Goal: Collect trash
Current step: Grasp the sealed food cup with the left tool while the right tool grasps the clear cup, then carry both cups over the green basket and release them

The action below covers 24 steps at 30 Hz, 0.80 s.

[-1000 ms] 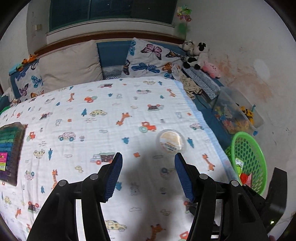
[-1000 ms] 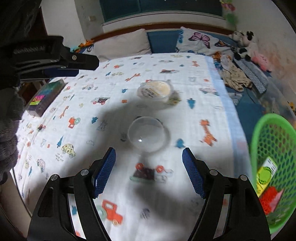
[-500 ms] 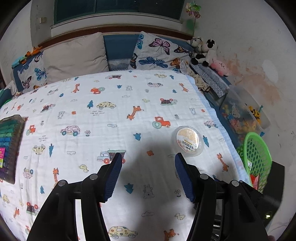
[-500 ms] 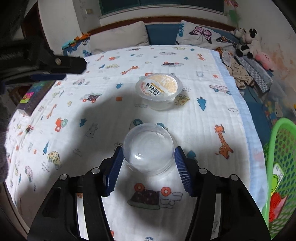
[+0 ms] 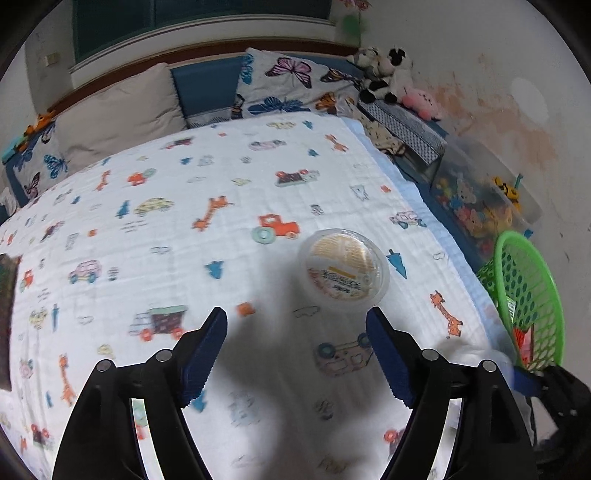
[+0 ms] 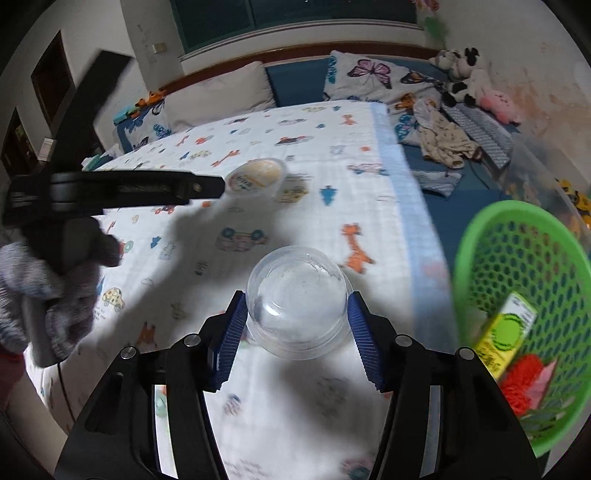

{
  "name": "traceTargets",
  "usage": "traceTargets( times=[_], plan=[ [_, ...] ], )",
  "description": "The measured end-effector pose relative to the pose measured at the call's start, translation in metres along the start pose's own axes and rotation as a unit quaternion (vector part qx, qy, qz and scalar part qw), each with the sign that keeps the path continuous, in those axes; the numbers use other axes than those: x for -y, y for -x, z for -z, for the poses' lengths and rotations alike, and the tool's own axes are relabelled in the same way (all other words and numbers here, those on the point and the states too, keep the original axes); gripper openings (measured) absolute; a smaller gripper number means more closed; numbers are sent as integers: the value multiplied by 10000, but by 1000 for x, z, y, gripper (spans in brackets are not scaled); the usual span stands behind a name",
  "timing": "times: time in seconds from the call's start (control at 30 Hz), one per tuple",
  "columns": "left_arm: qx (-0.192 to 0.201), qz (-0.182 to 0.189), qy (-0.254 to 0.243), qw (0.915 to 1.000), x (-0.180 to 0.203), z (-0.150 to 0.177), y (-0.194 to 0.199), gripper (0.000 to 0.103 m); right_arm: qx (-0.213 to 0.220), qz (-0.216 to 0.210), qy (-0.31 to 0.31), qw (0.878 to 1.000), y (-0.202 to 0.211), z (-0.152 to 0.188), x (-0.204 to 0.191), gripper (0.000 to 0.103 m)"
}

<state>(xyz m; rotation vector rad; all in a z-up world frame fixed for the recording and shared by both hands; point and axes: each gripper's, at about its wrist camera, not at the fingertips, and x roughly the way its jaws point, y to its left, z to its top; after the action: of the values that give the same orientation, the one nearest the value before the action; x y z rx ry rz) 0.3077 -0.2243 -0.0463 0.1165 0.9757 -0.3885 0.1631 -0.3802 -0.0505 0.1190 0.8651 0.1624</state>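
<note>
right wrist, tongs point(image 6: 295, 325) gripping one clear cup point(image 6: 298, 295), one sealed cup point(image 6: 256, 177), one basket point(image 6: 480, 236)

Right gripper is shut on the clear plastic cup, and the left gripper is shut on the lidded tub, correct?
Not quite. In the left wrist view the left gripper is open and empty, short of the lidded tub. The right gripper does grip the clear plastic cup.

A printed bedspread point(image 5: 258, 177) covers the bed below a dark window point(image 5: 199, 22).

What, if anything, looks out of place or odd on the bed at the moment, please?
Two food containers are on the bed: a clear plastic cup gripped by the right gripper, and a sealed tub lying on the printed blanket. Nothing looks spilled.
</note>
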Motion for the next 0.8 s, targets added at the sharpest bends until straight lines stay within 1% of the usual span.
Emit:
traceTargets(
  times=[0.13, 0.3, 0.5, 0.8],
  plan=[
    [-26, -30, -123, 9999, 12, -7, -16, 75, 66, 126, -87, 9999, 14, 5, 16, 56],
    [-22, -23, -230, 9997, 22, -16, -30, 75, 122, 332, -338, 9988, 28, 13, 42, 56],
    [-4, 24, -339, 9994, 28, -18, -34, 75, 168, 562, -653, 9961, 39, 21, 71, 56],
    [-23, -121, -465, 9988, 32, -21, -43, 75, 145, 875, -955, 9915, 47, 32, 103, 57]
  ],
)
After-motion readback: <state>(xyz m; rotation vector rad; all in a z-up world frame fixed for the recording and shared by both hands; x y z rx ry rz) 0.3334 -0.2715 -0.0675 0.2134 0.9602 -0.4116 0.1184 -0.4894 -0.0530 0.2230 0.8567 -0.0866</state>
